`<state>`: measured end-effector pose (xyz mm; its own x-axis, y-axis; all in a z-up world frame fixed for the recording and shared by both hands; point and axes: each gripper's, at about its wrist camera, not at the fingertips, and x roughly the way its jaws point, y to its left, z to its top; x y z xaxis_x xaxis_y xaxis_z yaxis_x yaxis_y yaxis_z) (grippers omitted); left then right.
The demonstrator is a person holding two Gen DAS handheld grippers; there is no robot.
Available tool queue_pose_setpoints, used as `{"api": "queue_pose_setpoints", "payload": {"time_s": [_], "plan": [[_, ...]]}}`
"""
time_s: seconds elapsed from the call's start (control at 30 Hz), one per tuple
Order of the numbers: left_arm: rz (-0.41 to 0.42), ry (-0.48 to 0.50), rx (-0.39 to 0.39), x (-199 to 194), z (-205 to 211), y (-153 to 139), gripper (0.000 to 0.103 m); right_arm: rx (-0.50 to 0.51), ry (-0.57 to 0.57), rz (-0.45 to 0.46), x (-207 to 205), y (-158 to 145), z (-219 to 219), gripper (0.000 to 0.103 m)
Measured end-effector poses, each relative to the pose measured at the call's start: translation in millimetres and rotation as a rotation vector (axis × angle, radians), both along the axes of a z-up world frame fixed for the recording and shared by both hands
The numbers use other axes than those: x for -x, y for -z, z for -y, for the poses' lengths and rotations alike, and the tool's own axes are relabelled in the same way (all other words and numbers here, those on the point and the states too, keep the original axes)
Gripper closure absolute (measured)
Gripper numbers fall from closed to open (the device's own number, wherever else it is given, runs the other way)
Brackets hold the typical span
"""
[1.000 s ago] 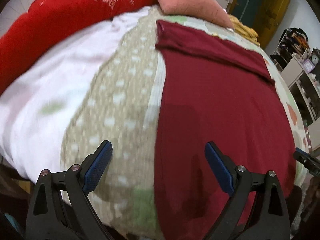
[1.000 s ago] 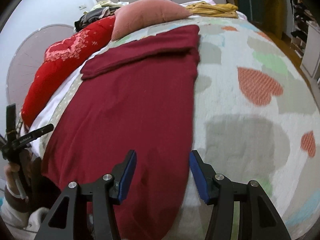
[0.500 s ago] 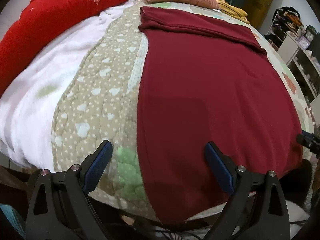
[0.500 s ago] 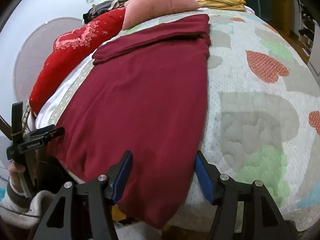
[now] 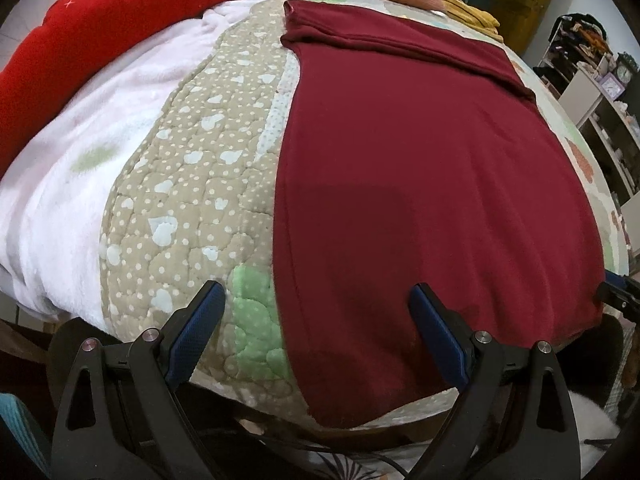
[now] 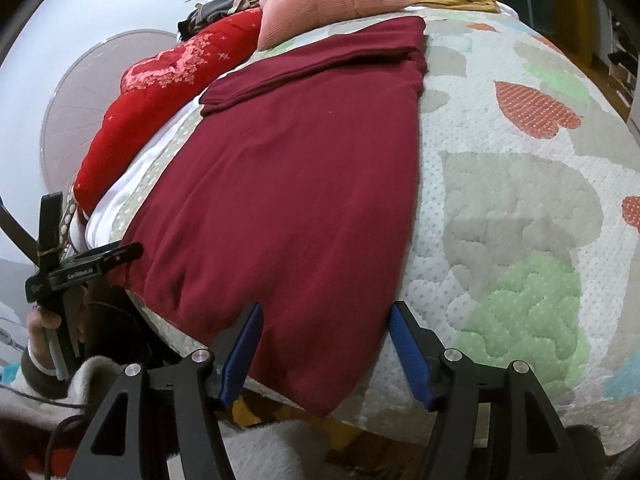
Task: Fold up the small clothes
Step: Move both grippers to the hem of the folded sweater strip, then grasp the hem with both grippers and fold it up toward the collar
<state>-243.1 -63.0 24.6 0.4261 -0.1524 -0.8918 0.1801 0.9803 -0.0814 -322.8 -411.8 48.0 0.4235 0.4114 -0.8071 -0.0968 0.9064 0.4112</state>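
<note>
Both open, empty tools (image 5: 316, 328) (image 6: 326, 344) lower now, apparently at smooth maroon knit garment's (image 5: 420, 184) hem.

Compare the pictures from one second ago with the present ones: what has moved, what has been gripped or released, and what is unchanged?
Both grippers have drawn back toward the near edge of the bed: the dark red garment now shows its overhanging near hem between the open left gripper and the open right gripper. Nothing was gripped or released. The garment, its far end folded over, and the pink pillow lie as before.
</note>
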Motion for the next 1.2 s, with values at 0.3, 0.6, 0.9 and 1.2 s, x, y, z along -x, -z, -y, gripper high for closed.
{"api": "queue_pose_setpoints", "payload": {"time_s": [0.3,0.6,0.9,1.2], "plan": [[0.001,-0.041,0.046,3.2,-14.2,-9.0,0.009,-0.037,0.023,0.010,7.3,-3.4,16.6,0.040],[-0.016,-0.033,-0.001,5.1,-10.8,2.7,0.009,-0.057,-0.028,0.013,2.7,6.1,1.2,0.040],[-0.016,-0.023,-0.013,4.3,-8.7,4.2,0.009,0.028,-0.052,0.013,-2.8,3.2,-16.7,0.035],[-0.031,-0.023,-0.006,3.6,-10.2,3.9,0.009,0.024,-0.066,0.007,-1.2,2.2,-15.8,0.034]]}}
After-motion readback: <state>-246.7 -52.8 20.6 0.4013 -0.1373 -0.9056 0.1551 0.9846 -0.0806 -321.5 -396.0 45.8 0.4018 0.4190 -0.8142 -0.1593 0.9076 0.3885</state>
